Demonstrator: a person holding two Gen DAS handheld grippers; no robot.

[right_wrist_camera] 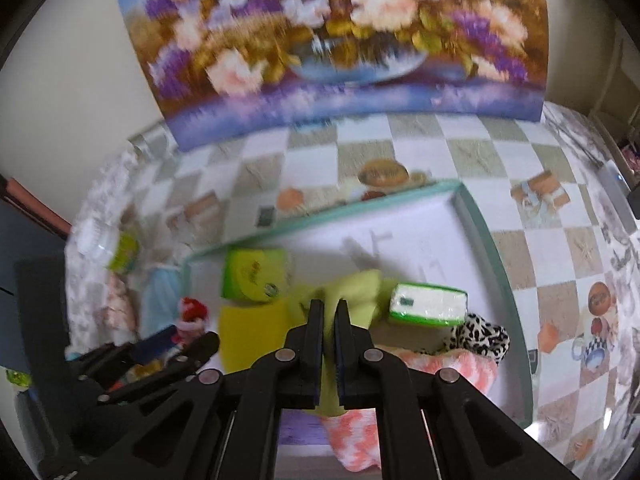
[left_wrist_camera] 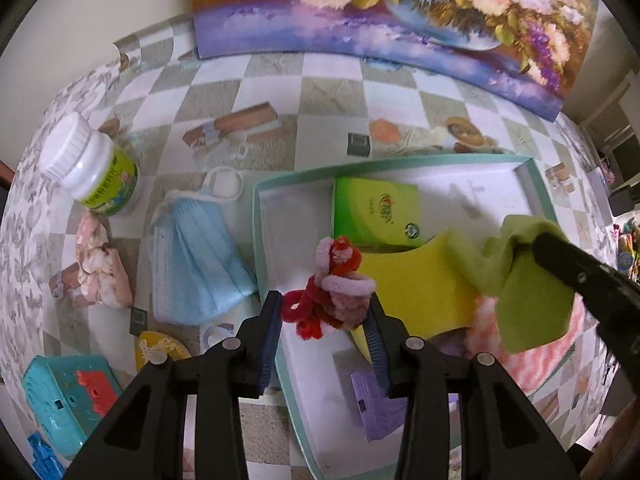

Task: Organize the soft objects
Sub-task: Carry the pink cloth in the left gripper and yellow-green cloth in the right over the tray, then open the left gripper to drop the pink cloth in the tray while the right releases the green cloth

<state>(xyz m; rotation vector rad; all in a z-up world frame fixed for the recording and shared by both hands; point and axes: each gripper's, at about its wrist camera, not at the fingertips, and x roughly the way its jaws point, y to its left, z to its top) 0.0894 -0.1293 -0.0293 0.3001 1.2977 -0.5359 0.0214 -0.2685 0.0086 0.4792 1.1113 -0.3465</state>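
- We hold the left gripper (left_wrist_camera: 323,314) over the near left corner of the shallow teal-rimmed tray (left_wrist_camera: 267,240); it grasps a bundle of red and pink fuzzy hair ties (left_wrist_camera: 338,286) between its two blue pads.
- We hold the right gripper (right_wrist_camera: 329,314) above the middle of the tray, clenched on a lime green cloth (right_wrist_camera: 360,288) whose loose part hangs below the fingers.
- From the left wrist view the same cloth (left_wrist_camera: 524,280) droops over the right half of the tray, pinched by the other gripper's black fingers (left_wrist_camera: 560,260).
- Inside the tray, a green and yellow box (left_wrist_camera: 376,212) lies toward the far side, and a yellow sponge (left_wrist_camera: 416,288) sits just in front of it.
- A fluffy pink and white cloth (left_wrist_camera: 536,352) lies in the tray's near right part, under the hanging cloth.
- A purple item (left_wrist_camera: 376,408) rests at the tray's near edge; we cannot tell what it is.
- A white pack with green edging (right_wrist_camera: 428,304) and a black and white spotted fabric (right_wrist_camera: 478,334) lie toward the tray's right side.
- Left of the tray, on the checkered bench (left_wrist_camera: 280,92), lies a light blue face mask (left_wrist_camera: 196,264), just beside the tray's left wall.
- Farther left of the tray stand a white bottle with a green label (left_wrist_camera: 90,164) and a crumpled pink floral cloth (left_wrist_camera: 100,264).
- A turquoise plastic toy (left_wrist_camera: 68,396) sits well to the tray's near left.
- A flower painting (left_wrist_camera: 380,16) leans against the wall behind the tray.
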